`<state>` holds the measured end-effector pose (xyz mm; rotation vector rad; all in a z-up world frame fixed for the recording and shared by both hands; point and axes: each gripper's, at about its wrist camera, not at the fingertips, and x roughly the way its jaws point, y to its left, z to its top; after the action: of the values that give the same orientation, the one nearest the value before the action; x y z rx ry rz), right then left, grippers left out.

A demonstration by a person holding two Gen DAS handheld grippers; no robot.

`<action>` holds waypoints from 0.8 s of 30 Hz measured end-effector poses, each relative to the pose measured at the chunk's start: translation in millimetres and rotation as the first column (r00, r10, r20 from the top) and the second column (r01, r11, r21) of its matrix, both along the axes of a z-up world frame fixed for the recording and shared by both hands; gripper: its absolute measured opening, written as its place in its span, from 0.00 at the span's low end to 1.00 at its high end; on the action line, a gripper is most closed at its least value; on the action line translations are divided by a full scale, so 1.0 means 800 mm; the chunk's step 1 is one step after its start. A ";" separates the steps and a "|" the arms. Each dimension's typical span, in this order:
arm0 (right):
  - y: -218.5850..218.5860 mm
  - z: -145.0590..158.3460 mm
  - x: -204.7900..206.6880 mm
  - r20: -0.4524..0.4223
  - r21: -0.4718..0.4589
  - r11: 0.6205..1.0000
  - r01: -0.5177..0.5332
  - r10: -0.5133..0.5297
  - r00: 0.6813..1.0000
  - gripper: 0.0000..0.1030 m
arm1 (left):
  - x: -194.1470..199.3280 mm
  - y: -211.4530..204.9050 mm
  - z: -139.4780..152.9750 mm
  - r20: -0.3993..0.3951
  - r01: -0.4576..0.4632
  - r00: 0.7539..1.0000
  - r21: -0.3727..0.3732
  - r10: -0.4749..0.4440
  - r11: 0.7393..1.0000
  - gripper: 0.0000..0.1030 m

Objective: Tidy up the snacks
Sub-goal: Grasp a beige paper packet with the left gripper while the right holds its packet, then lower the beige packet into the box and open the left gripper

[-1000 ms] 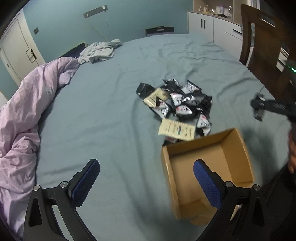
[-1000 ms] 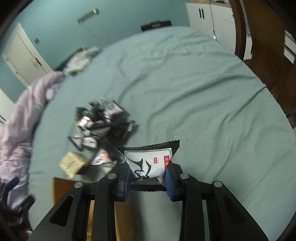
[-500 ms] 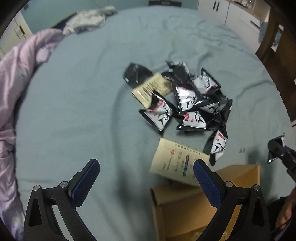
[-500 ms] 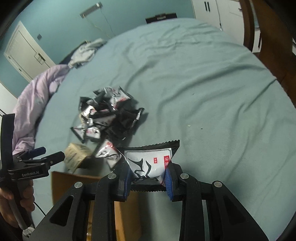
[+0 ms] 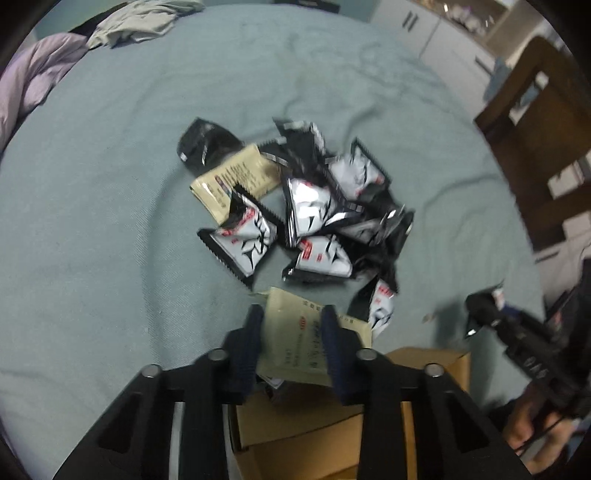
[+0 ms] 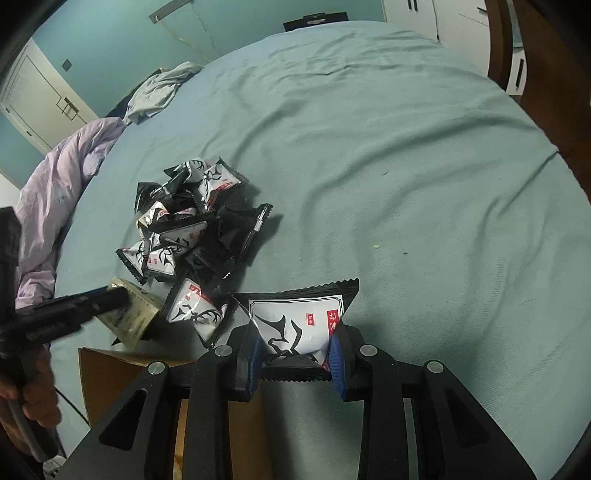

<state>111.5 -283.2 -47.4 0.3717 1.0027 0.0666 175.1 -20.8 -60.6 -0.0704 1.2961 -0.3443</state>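
Observation:
A pile of black-and-white snack packets [image 5: 317,214] lies on the teal bedsheet, also in the right wrist view [image 6: 188,229]. My left gripper [image 5: 293,332] is shut on a beige packet [image 5: 295,343] at the near edge of the pile, beside the open cardboard box [image 5: 317,435]. My right gripper [image 6: 297,349] is shut on a black-and-white packet [image 6: 299,317] and holds it to the right of the pile, next to the box [image 6: 122,373]. A second beige packet [image 5: 236,181] lies in the pile.
A lilac duvet [image 6: 55,184] is bunched at the left side of the bed, with grey clothing [image 6: 159,92] behind it. A wooden chair [image 5: 543,147] stands at the right. White cabinets [image 6: 443,14] are at the back.
My left gripper moved forward over the pile and closed on the beige packet near the box. My right gripper kept its packet and shifted slightly.

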 end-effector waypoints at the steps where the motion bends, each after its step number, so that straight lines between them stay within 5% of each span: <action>1: 0.000 0.002 -0.002 0.006 -0.004 1.000 0.005 -0.005 1.000 0.27 | -0.002 0.004 0.007 0.015 -0.009 1.000 -0.018 0.009 1.000 0.16; 5: -0.001 0.010 -0.009 0.035 -0.008 1.000 0.017 -0.017 0.999 0.27 | -0.016 0.006 0.038 0.099 -0.022 0.995 -0.046 0.027 0.999 0.02; 13: -0.006 0.028 -0.035 0.093 -0.021 0.998 0.051 -0.049 0.994 0.27 | -0.069 0.004 0.092 0.239 0.024 0.971 -0.038 -0.015 0.999 0.02; 18: -0.013 0.045 -0.063 0.159 0.026 0.998 0.060 -0.063 0.985 0.27 | -0.116 0.000 0.133 0.351 0.086 0.933 -0.007 -0.078 0.996 0.02; 24: -0.011 0.060 -0.098 0.217 0.078 0.997 0.006 -0.023 0.976 0.27 | -0.162 -0.012 0.131 0.345 0.168 0.925 -0.004 -0.156 0.986 0.02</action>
<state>33.1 -291.8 0.4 0.4329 0.7816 0.1307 45.6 -30.5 43.9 0.0681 0.9499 -0.4971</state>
